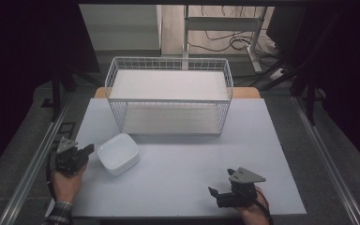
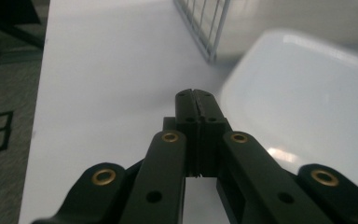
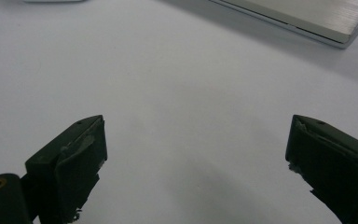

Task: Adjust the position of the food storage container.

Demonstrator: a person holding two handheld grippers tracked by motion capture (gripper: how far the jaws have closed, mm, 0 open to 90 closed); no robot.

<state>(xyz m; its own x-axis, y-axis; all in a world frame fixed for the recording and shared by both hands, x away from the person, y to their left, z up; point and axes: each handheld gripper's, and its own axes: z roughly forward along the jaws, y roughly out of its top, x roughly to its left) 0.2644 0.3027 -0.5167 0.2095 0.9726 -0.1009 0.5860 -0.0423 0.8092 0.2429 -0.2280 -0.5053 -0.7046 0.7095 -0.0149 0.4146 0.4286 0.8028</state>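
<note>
A white rounded square dish (image 1: pixel 117 153) lies upside down on the white table (image 1: pixel 178 168), left of centre; in the left gripper view the dish (image 2: pixel 303 98) sits just right of the jaws. My left gripper (image 1: pixel 91 149) is shut with nothing between its jaws, its tip (image 2: pixel 196 95) close beside the dish's left edge. Near the table's front right, my right gripper (image 1: pixel 220 187) stands open over bare table, its two pads (image 3: pixel 74 158) wide apart with nothing between them.
A white wire rack (image 1: pixel 168 96) with two shelves stands at the back middle of the table; its lower corner (image 3: pixel 326 23) shows in the right gripper view. Metal rails (image 1: pixel 33 164) run along both table sides. A desk frame and cables lie beyond.
</note>
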